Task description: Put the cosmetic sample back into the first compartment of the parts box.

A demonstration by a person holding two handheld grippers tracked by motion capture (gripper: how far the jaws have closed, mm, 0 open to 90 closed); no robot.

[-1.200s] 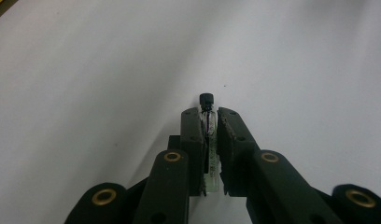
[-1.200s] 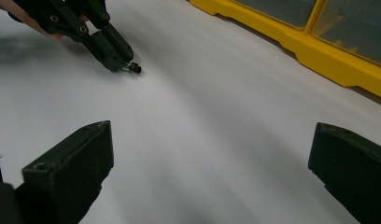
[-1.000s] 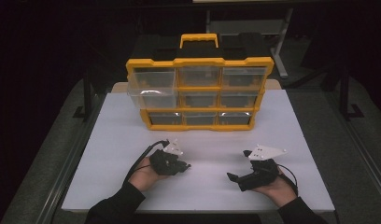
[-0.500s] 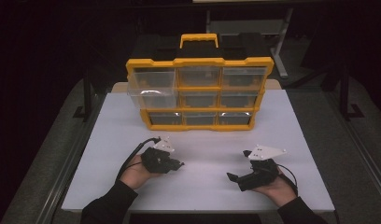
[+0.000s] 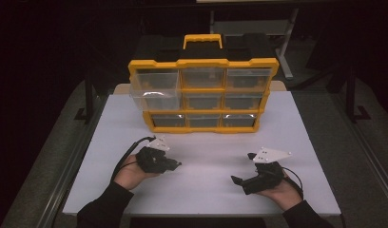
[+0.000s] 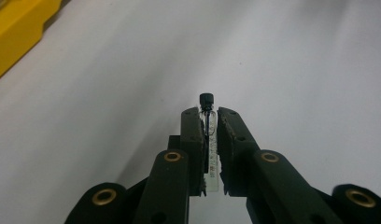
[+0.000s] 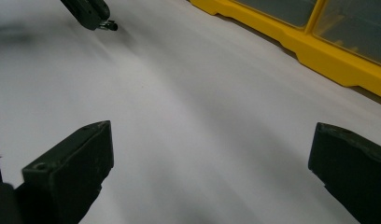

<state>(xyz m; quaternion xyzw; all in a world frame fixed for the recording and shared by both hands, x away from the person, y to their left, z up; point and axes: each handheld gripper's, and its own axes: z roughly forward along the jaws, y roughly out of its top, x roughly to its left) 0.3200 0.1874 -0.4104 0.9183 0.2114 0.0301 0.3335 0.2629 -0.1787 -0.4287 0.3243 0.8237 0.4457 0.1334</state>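
Slim glass vial, black-capped, clamped in left hand-held gripper.

The left gripper is held with jaws nearly together; the right gripper rests with jaws spread wide.

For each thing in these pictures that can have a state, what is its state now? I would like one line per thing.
left gripper: shut on the vial, held above the table.
vial: clamped between the jaws, black cap on and sticking out past the tips.
right gripper: open, nothing between the jaws.
organizer: standing upright on the table, handle on top.
left middle drawer: pulled partly out.
other drawers: pushed in.
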